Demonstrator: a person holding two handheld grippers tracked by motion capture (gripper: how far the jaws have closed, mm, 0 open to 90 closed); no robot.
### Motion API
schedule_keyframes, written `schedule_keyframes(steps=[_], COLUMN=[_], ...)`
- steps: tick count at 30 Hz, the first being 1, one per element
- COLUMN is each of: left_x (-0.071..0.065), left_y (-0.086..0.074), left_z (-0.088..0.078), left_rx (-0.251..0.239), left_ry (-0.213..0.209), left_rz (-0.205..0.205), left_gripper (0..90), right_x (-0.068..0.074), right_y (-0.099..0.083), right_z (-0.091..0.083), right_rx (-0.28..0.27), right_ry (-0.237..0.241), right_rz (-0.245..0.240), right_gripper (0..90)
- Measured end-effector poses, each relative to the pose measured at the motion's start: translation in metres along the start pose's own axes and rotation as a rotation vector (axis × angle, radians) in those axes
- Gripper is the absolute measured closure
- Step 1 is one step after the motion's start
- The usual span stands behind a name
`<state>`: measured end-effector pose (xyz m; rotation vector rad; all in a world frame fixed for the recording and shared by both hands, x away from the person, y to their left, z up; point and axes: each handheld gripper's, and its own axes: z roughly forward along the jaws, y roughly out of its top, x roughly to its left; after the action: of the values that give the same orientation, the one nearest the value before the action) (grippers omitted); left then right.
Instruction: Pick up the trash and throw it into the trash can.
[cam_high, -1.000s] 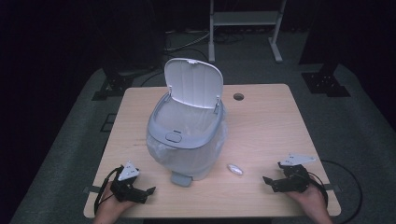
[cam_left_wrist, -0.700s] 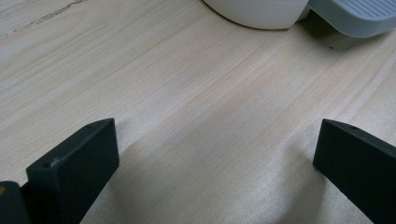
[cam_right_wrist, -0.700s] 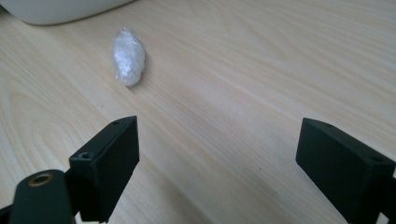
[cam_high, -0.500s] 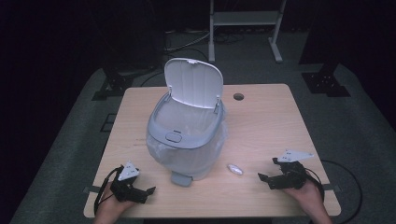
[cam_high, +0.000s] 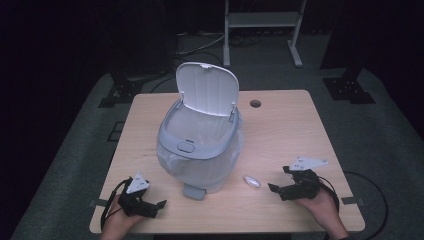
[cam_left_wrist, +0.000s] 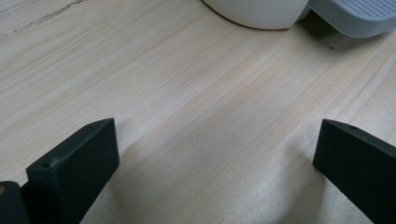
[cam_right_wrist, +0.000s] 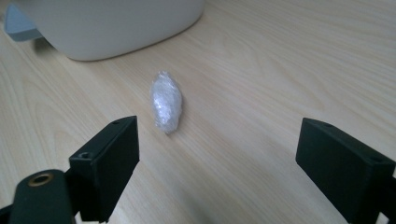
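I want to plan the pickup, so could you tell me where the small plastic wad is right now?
The plastic wad lies on the table between the bin and the right gripper, just ahead of its open jaws.

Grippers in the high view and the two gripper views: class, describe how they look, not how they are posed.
Both the left gripper and the right gripper are black, each topped by a grey three-cornered plate and trailing a black cable. Their jaws are blocky, matte black with small screw holes.

High view overhead, far; tool views close, sharing table (cam_high: 280, 130).
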<state>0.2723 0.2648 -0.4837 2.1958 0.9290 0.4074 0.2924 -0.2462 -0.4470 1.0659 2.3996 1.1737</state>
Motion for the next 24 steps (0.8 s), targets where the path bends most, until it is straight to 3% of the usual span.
schedule_keyframes(steps=[24], left_x=[0.000], left_y=[0.000], left_z=[0.000], left_rx=[-0.001], left_ry=[-0.003], left_rz=[0.002], left_gripper=[0.0], right_x=[0.018], right_y=[0.022], right_z=[0.028], right_rx=[0.015], right_ry=[0.046], right_rz=[-0.034], right_gripper=[12.7])
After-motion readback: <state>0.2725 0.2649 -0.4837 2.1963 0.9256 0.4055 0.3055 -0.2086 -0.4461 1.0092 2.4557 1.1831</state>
